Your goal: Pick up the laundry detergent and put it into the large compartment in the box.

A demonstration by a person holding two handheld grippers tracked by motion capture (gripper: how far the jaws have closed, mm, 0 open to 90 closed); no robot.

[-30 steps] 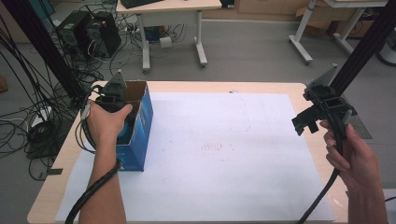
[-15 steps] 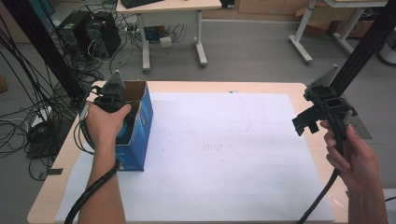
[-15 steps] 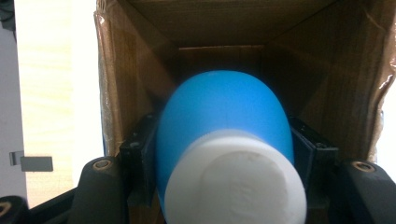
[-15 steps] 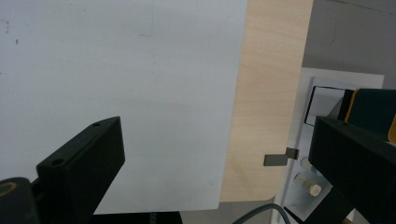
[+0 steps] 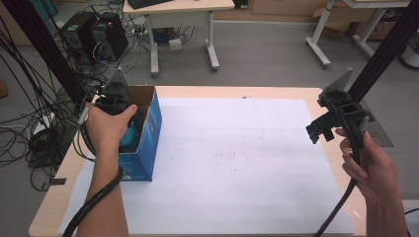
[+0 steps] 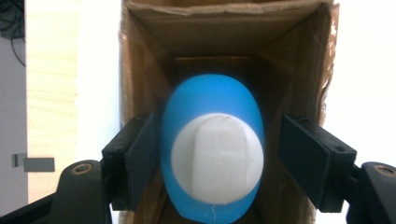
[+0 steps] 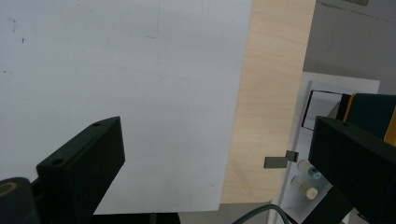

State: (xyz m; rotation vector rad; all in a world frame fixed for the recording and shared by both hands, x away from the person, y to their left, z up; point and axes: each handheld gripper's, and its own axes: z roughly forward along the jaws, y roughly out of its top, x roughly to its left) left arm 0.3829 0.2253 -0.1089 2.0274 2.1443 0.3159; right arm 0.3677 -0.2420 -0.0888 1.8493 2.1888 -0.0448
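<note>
A blue cardboard box (image 5: 148,143) stands open-topped at the table's left edge. Inside it lies a blue bottle (image 6: 210,98) with a white cap (image 6: 217,156), a sliver of which shows in the high view as the blue bottle (image 5: 129,136). My left gripper (image 6: 215,154) reaches down into the box, and its jaws have just been opening. The bottle sits between them; the right pad stands clear of it and the left pad is at its side. My right gripper (image 5: 323,129) hovers open over the table's right edge, right gripper (image 7: 219,158) with nothing between its jaws.
A large white sheet (image 5: 237,163) covers most of the wooden table (image 5: 59,197). A black post (image 5: 385,44) rises at the right. Cables (image 5: 29,138) lie on the floor to the left. Past the table's right edge sits a white holder with small vials (image 7: 303,179).
</note>
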